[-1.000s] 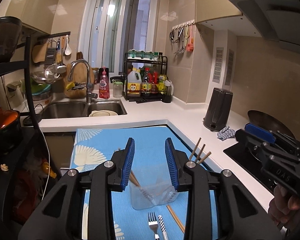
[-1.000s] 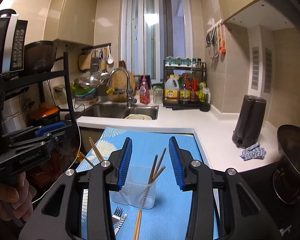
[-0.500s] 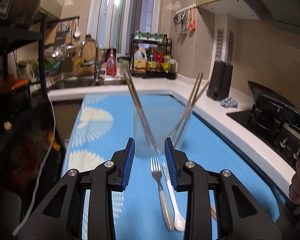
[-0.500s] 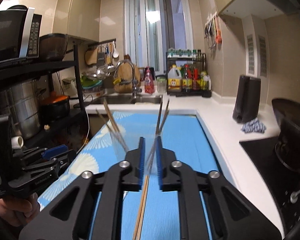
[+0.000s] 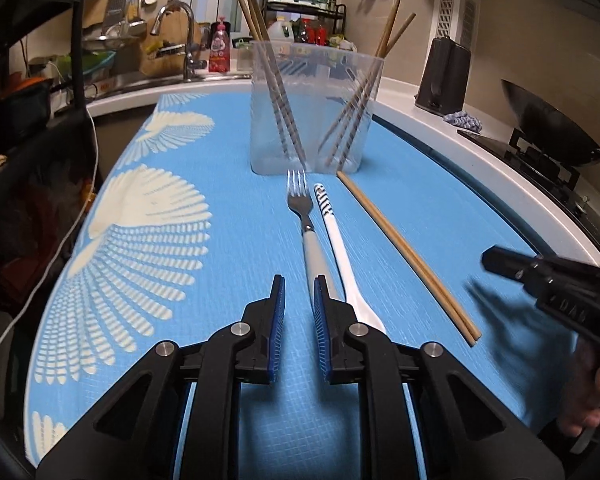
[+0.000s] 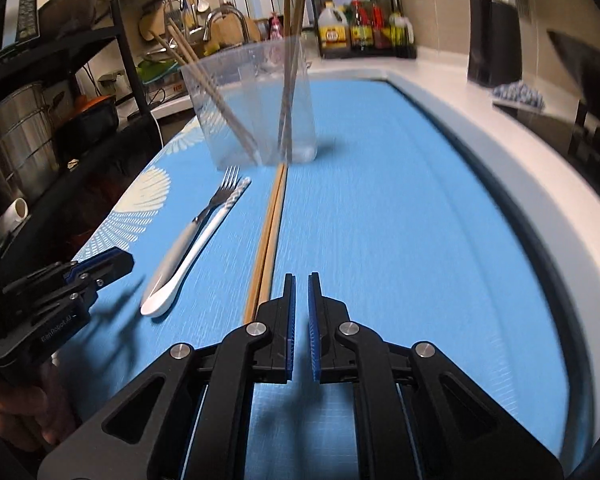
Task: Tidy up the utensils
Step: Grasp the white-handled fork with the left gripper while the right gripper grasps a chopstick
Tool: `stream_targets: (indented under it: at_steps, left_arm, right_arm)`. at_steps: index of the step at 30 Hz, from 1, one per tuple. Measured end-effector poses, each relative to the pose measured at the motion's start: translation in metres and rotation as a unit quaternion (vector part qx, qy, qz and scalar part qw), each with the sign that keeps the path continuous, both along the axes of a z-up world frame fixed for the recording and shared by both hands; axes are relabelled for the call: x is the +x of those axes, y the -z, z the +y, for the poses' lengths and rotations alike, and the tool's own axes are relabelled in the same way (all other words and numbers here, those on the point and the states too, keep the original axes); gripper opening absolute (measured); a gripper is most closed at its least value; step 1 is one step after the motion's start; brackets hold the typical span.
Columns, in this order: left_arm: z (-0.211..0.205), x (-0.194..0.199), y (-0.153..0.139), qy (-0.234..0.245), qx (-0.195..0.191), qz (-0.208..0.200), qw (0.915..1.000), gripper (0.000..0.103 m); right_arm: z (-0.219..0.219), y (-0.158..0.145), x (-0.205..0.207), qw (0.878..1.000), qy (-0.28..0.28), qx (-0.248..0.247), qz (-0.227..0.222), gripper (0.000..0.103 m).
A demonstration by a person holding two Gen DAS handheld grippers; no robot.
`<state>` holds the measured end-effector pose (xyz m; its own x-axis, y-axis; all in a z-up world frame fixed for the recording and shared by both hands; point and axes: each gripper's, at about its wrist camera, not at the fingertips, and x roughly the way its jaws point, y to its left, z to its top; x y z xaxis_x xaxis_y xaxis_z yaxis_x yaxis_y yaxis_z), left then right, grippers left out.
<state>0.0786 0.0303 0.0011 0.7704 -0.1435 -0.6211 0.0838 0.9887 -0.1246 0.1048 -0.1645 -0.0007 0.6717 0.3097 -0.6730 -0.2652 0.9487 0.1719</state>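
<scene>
A clear plastic holder (image 5: 314, 108) stands on the blue mat (image 5: 148, 216) with several chopsticks in it. In front of it lie a fork (image 5: 306, 220), a white spoon (image 5: 338, 248) and a pair of chopsticks (image 5: 408, 256). My left gripper (image 5: 299, 284) is low over the mat, open a little and empty, its right finger at the fork handle's near end. My right gripper (image 6: 301, 280) is nearly shut and empty, just right of the lying chopsticks' (image 6: 270, 236) near end. The holder (image 6: 256, 108), fork (image 6: 204, 216) and spoon (image 6: 192, 256) show there too.
A white counter (image 5: 480, 152) borders the mat on the right, with a black kettle (image 5: 444, 76), a cloth (image 5: 464, 120) and a wok on the stove (image 5: 552, 132). A sink and tap (image 5: 180, 40) are at the back. A dark rack (image 6: 60, 100) stands left.
Both grippers have dropped low to the mat and pulled back from the holder. The left jaws have narrowed. The right jaws closed to a narrow gap by half a second ago.
</scene>
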Motion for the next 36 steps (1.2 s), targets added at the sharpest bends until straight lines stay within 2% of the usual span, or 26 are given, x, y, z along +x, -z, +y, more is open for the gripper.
stream_targets:
  at_steps: [2, 7, 12, 22, 24, 28, 30, 32, 33, 36]
  left_arm:
    - [-0.003, -0.002, 0.006, 0.001, -0.002, 0.003, 1.0000, 0.015]
    - [-0.004, 0.002, 0.011, 0.002, -0.012, 0.015, 0.9998, 0.015]
    - [-0.008, 0.005, 0.016, 0.001, -0.025, 0.030, 0.9992, 0.016]
    - [-0.021, 0.009, 0.018, -0.013, -0.010, 0.031, 0.9994, 0.016]
    - [-0.024, 0.011, 0.019, -0.016, -0.001, 0.035, 0.9993, 0.021]
    - [-0.026, 0.015, 0.021, -0.024, 0.009, 0.043, 0.9987, 0.023]
    - [-0.026, 0.015, 0.021, -0.025, 0.012, 0.043, 0.9987, 0.022]
    - [-0.026, 0.015, 0.021, -0.026, 0.012, 0.043, 0.9987, 0.022]
    - [-0.025, 0.014, 0.020, -0.029, 0.015, 0.043, 0.9985, 0.018]
    - [-0.016, 0.010, 0.020, -0.041, 0.016, 0.044, 0.9981, 0.018]
  right_arm:
    - [0.005, 0.002, 0.001, 1.000, -0.008, 0.004, 0.005, 0.008]
    - [0.022, 0.014, 0.004, 0.999, -0.034, -0.021, 0.027, 0.008]
    - [0.026, 0.013, 0.001, 0.999, -0.033, -0.027, 0.024, 0.010]
    - [0.032, 0.011, -0.002, 0.998, -0.044, -0.046, 0.026, 0.011]
    - [0.033, 0.012, -0.002, 0.997, -0.045, -0.048, 0.027, 0.013]
    - [0.039, 0.014, -0.003, 0.997, -0.046, -0.062, 0.027, 0.015]
    - [0.038, 0.014, -0.002, 0.997, -0.045, -0.063, 0.027, 0.014]
    - [0.035, 0.013, -0.002, 0.997, -0.040, -0.065, 0.026, 0.007]
    - [0.034, 0.013, -0.001, 0.997, -0.034, -0.067, 0.025, 0.007]
    - [0.024, 0.010, -0.001, 0.998, -0.014, -0.065, 0.020, 0.006]
